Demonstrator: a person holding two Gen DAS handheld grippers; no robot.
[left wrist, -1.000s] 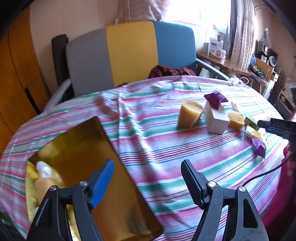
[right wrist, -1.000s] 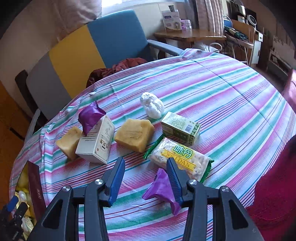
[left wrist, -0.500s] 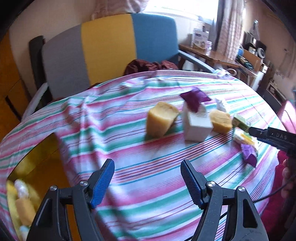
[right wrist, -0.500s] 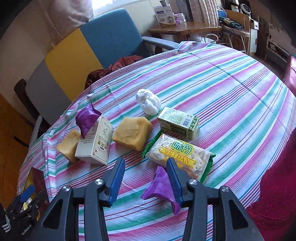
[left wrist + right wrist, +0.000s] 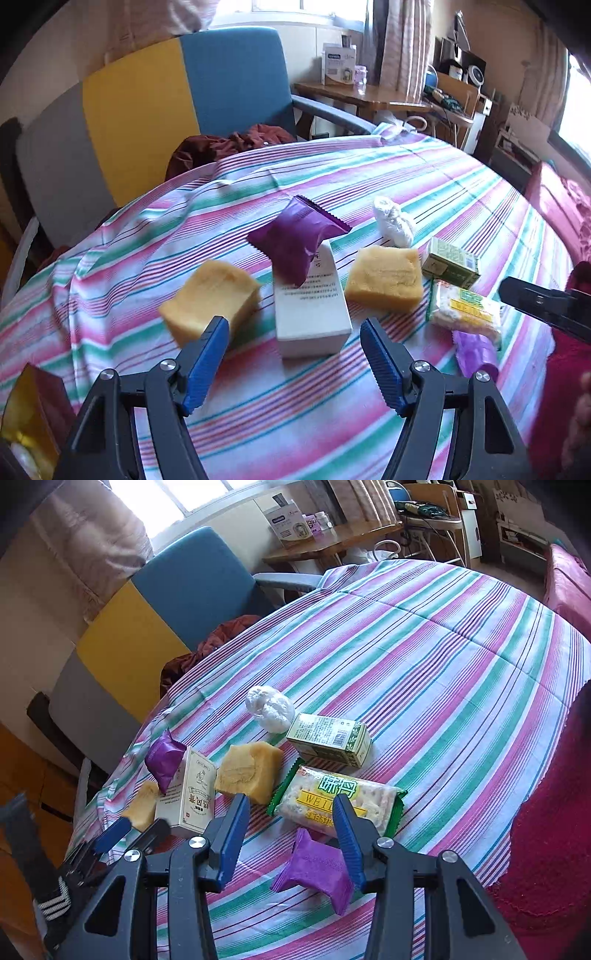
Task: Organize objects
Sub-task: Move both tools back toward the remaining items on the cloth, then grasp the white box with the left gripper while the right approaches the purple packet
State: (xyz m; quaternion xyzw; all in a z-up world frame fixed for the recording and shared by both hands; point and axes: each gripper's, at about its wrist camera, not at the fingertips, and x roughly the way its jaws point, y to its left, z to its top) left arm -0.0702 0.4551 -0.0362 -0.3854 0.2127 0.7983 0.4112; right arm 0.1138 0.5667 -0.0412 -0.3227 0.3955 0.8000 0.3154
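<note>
My left gripper point(image 5: 293, 360) is open and empty, just short of a white carton point(image 5: 312, 299) with a purple packet point(image 5: 295, 242) leaning on it. Two yellow sponge blocks point(image 5: 210, 297) point(image 5: 386, 278) flank the carton. My right gripper point(image 5: 290, 834) is open around nothing, above a purple packet point(image 5: 314, 871) that lies between its fingers on the cloth. Beyond it lie a cracker pack point(image 5: 338, 799), a green box point(image 5: 330, 738), a white wad point(image 5: 269, 707), a yellow block point(image 5: 251, 770) and the white carton point(image 5: 190, 792). The left gripper point(image 5: 110, 836) shows at lower left.
The striped tablecloth point(image 5: 424, 177) covers a round table. A gold-lined box point(image 5: 31, 413) sits at the left edge. A grey, yellow and blue chair point(image 5: 147, 107) with a red cloth stands behind. A desk with clutter point(image 5: 332, 535) is at the back right.
My left gripper has swung right, away from the gold box, and closed in on the white carton. My right gripper has held over the purple packet, open throughout.
</note>
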